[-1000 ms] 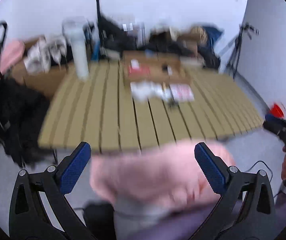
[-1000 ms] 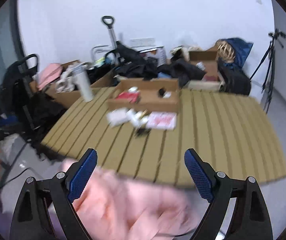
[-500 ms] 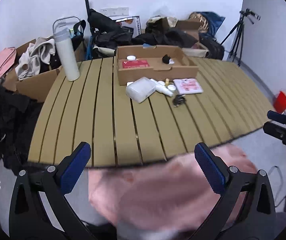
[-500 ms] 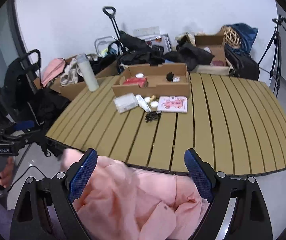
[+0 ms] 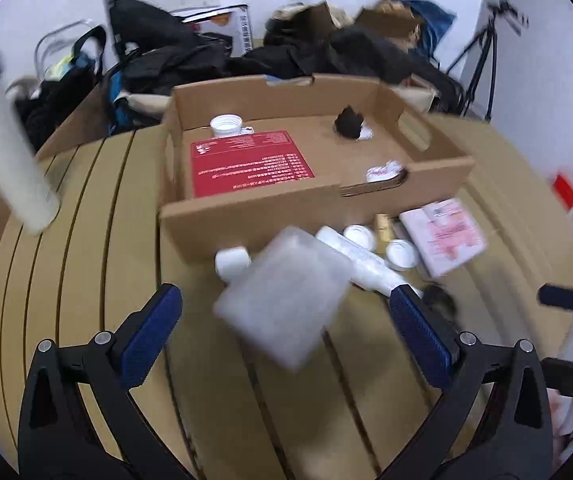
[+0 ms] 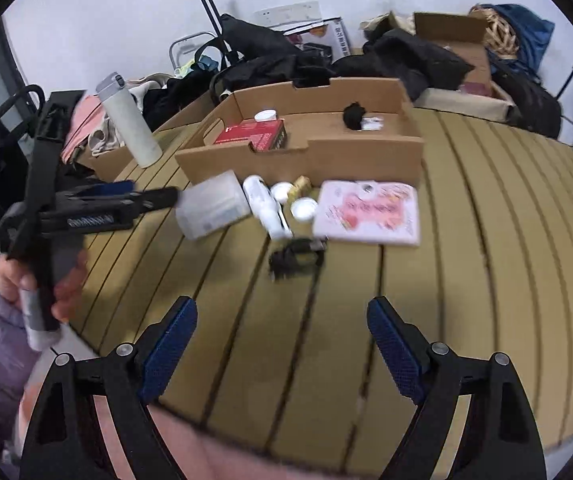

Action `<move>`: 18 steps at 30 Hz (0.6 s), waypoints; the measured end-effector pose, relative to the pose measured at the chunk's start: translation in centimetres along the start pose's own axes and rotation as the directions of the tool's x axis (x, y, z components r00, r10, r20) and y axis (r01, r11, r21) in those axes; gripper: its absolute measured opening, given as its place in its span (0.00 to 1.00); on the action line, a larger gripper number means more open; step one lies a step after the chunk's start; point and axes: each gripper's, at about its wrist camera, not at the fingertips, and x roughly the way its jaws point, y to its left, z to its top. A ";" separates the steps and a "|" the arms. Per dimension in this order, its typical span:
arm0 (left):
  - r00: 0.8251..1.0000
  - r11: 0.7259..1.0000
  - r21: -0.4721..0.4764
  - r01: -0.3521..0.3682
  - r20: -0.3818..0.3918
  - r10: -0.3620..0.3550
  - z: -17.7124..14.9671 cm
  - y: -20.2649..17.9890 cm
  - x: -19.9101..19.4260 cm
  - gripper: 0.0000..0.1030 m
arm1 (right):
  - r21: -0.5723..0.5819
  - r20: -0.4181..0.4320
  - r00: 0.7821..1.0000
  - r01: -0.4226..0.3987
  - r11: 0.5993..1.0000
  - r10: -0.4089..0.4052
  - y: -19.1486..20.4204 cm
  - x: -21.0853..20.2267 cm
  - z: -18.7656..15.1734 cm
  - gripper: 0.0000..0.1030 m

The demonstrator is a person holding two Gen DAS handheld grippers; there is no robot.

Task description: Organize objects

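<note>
- The left gripper [image 5: 284, 322] had its blue-padded fingers [image 5: 151, 334] spread wide with nothing held; the frosted plastic box [image 5: 286, 296] lay on the table [image 5: 86, 272] between them, tilted, and clear of both pads
- The right gripper [image 6: 282, 350] also stood wide open and empty; only bare slats lay between its fingers [image 6: 396, 356], and the small black clip [image 6: 292, 256] sat well ahead of them
- Only the left wrist view looked down into the cardboard box [image 5: 270, 216]: a red packet [image 5: 248, 164] flat on its floor, a white cap [image 5: 226, 125] at the back, a black tuft [image 5: 348, 122] further right
- Only the right wrist view showed the person's hand [image 6: 42, 280] and lilac sleeve holding the left gripper, which pointed at the frosted plastic box from the left; the pink booklet [image 6: 368, 212] lay whole there, just in front of the cardboard box
- Both views showed the white tube [image 6: 266, 204], two round lids and a gold cap between the frosted plastic box and the pink booklet; the white flask [image 6: 128, 120] stood near the table's left edge
</note>
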 end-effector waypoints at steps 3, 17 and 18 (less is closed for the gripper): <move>0.998 0.997 0.075 0.009 -0.056 -0.005 -0.3 -0.8 2.5 0.99 | 0.006 -0.007 1.000 -0.019 1.000 0.019 0.3 1.8 1.3 0.84; 0.986 0.971 0.179 0.159 0.020 -0.165 -9.0 -4.1 -5.9 0.63 | 0.005 -0.057 0.996 -0.074 0.997 0.074 2.2 2.3 -1.3 0.84; 0.991 0.979 0.177 0.098 0.072 -0.112 -9.9 -3.8 -6.3 0.72 | 0.004 -0.066 0.994 -0.081 0.997 0.081 2.4 2.5 -1.6 0.84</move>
